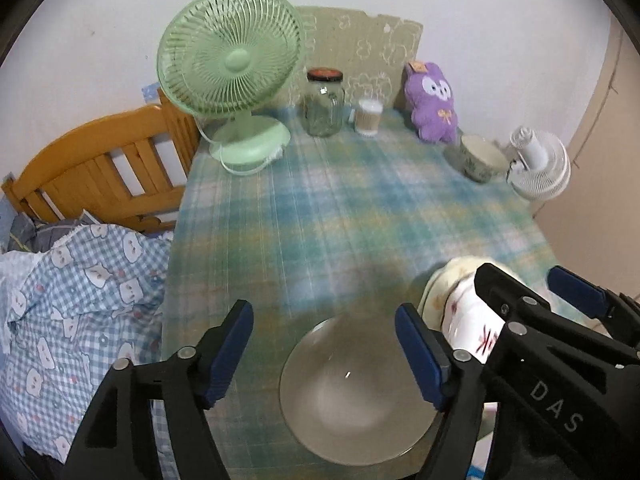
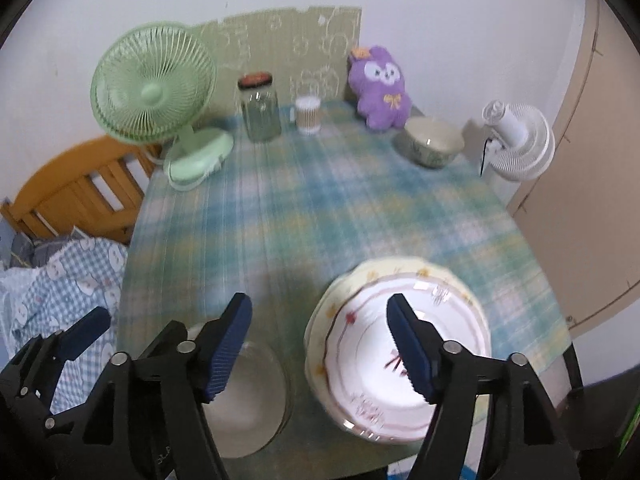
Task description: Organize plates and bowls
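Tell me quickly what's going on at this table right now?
A person with two hand-held grippers is sorting dishes. Both are open and hold nothing. The left gripper hovers over a glass plate near the table's front edge; the right gripper hovers beside it over a white plate stacked on a yellow plate. A bowl sits at the far right.

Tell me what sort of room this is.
Most likely a bedroom with a small table: a wooden bed frame and checked bedding sit beside the table's plaid cloth, which carries a green fan and purple plush toy.
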{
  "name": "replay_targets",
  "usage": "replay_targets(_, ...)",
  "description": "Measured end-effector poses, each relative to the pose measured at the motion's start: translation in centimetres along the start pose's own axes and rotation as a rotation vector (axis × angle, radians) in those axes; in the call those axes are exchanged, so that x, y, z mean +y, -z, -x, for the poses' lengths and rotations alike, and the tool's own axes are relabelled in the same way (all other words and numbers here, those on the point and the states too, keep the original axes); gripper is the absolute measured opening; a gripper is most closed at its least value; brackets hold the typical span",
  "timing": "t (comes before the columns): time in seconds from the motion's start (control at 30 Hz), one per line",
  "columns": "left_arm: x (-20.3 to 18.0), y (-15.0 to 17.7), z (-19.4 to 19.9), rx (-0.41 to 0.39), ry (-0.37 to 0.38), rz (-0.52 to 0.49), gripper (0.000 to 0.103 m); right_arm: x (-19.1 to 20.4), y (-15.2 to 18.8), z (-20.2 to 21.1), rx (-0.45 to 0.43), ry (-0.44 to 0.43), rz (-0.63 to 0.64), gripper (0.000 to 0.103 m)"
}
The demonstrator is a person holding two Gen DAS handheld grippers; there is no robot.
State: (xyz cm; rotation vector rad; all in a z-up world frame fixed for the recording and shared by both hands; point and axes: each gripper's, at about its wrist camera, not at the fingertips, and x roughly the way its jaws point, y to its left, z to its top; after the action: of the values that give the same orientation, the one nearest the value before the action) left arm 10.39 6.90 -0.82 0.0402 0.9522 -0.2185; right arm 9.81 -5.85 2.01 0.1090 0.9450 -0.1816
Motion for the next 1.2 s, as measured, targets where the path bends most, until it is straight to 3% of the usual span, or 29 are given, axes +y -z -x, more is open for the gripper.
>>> replay_targets(0.27,-3.6,-3.7,0.1,-0.045,-0.054,0.038,0.086,-3.6,-4.4,-0.2,-0.057,-0.067,0.028,0.083)
replay_targets(0.4,-5.8,-5.6,0.1,-0.066,-0.104,0.066,0.095,-5.6,-7.3,-0.6,-0.064,-0.101,0.076,0.083)
replay_targets(0.87,-13.1,-11.3,-3.0,-0.077,-0.172,0.154,0.092,-12.4,-15.2,-4.7,-0.059,-0.192,0.186,0.084)
replay_targets(1.07,-16.2,-13.4,-5.6,-0.073,-0.207,0.164,0.091,-15.2,-17.6,-7.5,-0.054,-0.217,0.200,0.088)
replay_targets(1.2,-18.4,-14.8,-8.2,-0.057,-0.191,0.170,0.089,-17.2,-19.1,-9.8,-0.045,-0.220,0.185,0.088)
